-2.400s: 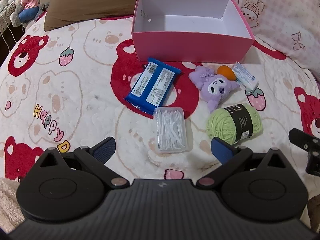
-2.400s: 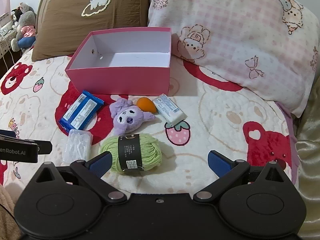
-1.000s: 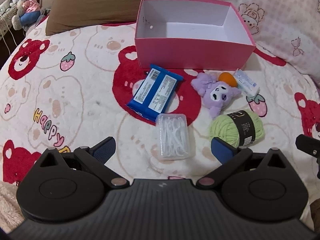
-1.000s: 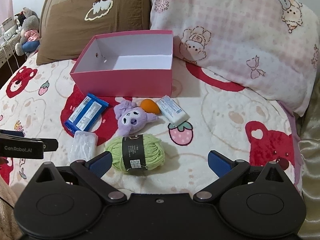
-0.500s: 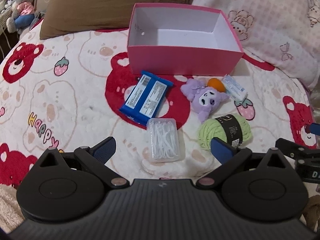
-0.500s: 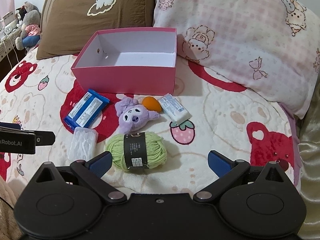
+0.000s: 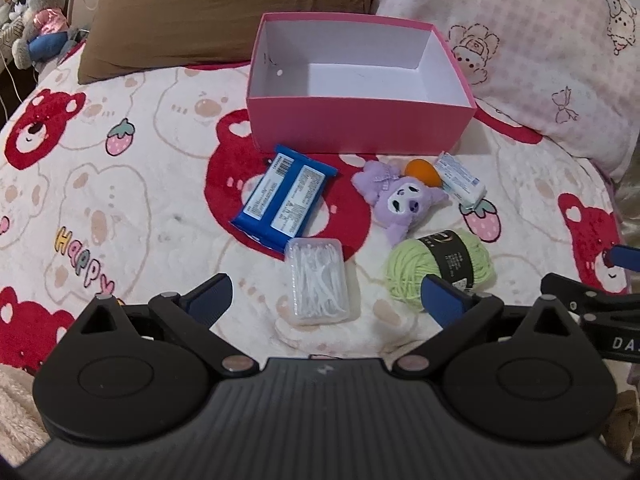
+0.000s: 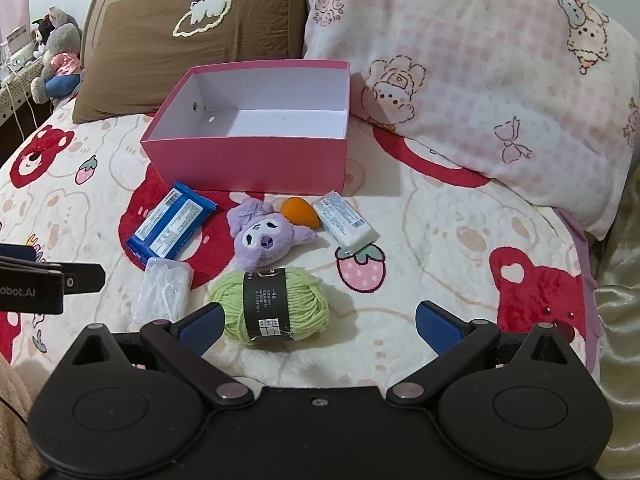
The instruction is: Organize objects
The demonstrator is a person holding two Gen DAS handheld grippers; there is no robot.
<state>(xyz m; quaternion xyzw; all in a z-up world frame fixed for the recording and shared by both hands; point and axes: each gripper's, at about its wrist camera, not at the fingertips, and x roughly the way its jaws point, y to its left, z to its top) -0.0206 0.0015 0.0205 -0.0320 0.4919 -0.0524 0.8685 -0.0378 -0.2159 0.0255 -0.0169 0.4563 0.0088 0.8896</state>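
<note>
An empty pink box stands on the bed. In front of it lie a blue packet, a clear case of floss picks, a purple plush, an orange ball, a white tube and a green yarn ball. My left gripper is open above the floss case. My right gripper is open, with the yarn by its left finger.
A brown pillow and a pink checked pillow lean behind the box. Stuffed toys sit at the far left edge. The bear-print blanket covers the bed.
Both grippers have shifted slightly over the bed, and the right gripper shows more at the left view's right edge. No object has moved.
</note>
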